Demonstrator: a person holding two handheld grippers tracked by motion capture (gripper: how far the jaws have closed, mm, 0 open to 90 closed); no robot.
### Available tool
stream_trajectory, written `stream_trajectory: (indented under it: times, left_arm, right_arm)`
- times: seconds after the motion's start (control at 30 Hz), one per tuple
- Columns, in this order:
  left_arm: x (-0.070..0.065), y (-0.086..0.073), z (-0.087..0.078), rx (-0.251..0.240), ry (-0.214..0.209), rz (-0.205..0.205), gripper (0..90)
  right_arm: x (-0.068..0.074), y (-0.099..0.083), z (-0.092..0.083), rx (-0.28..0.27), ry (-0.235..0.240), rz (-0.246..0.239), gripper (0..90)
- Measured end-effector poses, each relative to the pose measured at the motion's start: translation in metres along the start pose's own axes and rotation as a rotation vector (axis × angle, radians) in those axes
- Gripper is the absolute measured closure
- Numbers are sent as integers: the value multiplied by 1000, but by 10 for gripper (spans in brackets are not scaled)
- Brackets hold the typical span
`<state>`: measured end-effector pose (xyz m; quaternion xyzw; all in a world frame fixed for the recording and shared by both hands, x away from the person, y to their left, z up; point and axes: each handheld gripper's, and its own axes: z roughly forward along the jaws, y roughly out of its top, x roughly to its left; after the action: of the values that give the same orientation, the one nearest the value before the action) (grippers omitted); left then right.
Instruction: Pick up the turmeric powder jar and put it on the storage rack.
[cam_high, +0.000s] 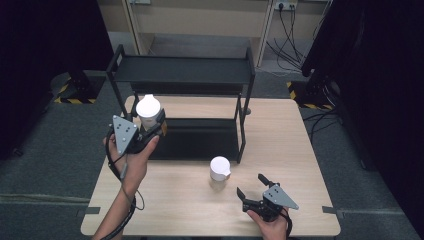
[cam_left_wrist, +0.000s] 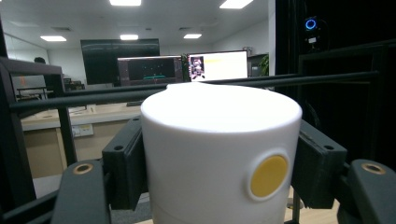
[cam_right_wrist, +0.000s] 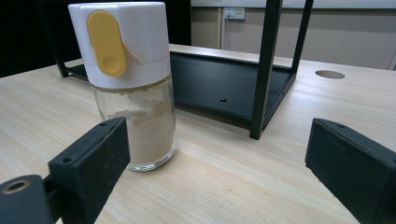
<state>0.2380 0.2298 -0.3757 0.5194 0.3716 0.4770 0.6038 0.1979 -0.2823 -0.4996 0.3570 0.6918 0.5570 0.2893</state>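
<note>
A pale wooden table (cam_high: 280, 150) stands on grey carpet with a black two-tier rack (cam_high: 182, 75) along its far side. In the high view, the left gripper (cam_high: 150, 129) holds a white-capped jar (cam_high: 148, 111) upright and off the table by the rack's left front post — the jar's long axis vertical, its cap near the height of the upper shelf, the lower shelf just beyond and below it. The right gripper (cam_high: 250, 186) sits near the table's front edge, with a second jar (cam_high: 219, 168) just ahead of it and to its left, apart from it. In the left gripper view, the jaws are clamped on the white cap of the held jar (cam_left_wrist: 219, 154), one pad on each side, and the rack's rails cross level behind it. In the right gripper view, the jaws stand wide apart with nothing between them — the second jar (cam_right_wrist: 128, 84), upright with pale powder inside, stands ahead beside the left jaw, so that hand is the nearer one to it.
</note>
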Motion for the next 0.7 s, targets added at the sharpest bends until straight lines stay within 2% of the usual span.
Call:
stream_trajectory:
  times: [0.7]
  left_arm:
    - [4,25,13,-25,24,-1,308]
  right_arm:
    - [0,0,0,1,-1,0,70]
